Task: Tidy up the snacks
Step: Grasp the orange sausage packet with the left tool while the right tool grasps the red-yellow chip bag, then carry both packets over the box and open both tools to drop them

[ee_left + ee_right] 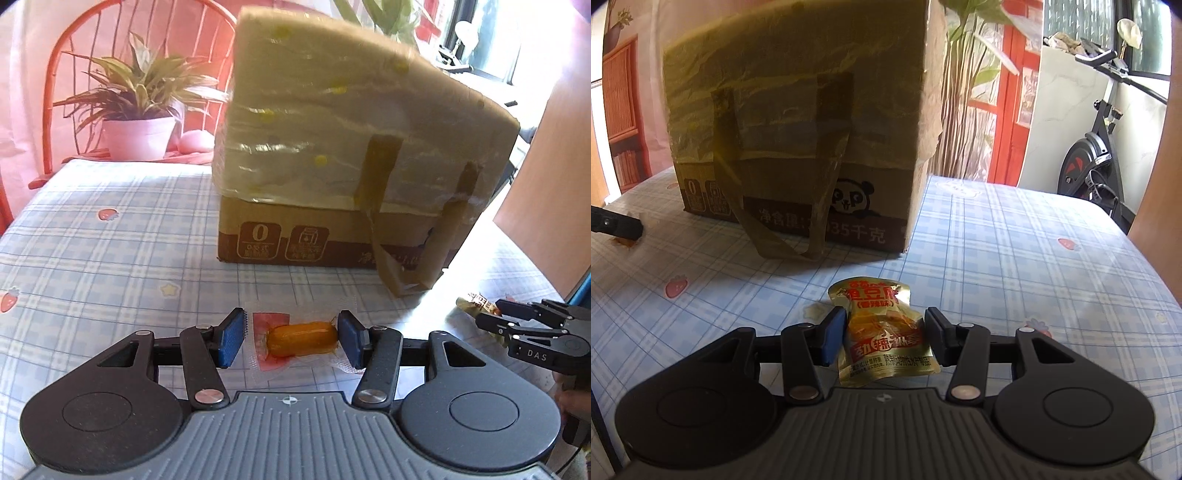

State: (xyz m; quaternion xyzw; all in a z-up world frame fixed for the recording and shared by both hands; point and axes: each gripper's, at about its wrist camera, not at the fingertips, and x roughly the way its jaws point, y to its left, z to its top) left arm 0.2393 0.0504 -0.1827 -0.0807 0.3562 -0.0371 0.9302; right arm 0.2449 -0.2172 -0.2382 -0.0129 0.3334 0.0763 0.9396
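A clear-wrapped orange sausage snack lies on the checked tablecloth between the fingers of my left gripper. The jaws are open; the right pad is close to the sausage's end, the left pad stands apart. A gold snack packet with red print lies between the fingers of my right gripper, whose jaws are open with small gaps on both sides. The right gripper also shows in the left wrist view, over the gold packet. A taped cardboard box stands behind both snacks; it also shows in the right wrist view.
Loose tape straps hang from the box onto the blue checked tablecloth. A potted plant and a red chair stand behind the table's far left. An exercise bike stands off to the right.
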